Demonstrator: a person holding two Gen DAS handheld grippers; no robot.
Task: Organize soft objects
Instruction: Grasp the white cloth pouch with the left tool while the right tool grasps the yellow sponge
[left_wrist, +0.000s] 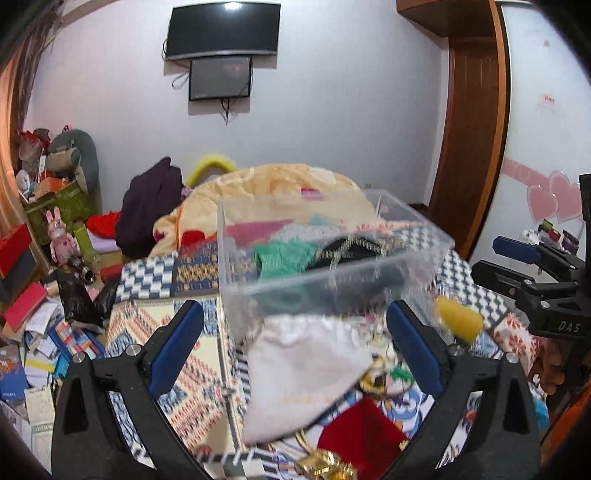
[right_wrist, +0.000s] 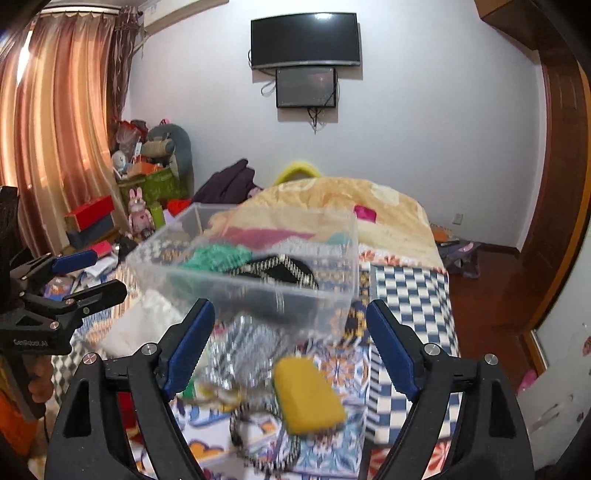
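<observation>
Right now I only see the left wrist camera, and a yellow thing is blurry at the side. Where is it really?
Observer: The yellow sponge lies on the bedspread, between the open fingers of the right gripper, not gripped.
Child: Is anything else there?
Observer: A silvery sparkly pouch lies just beyond the sponge, in front of the clear box.
Child: What's past the bed?
Observer: A dark bag sits on the wooden floor to the right of the bed.
</observation>
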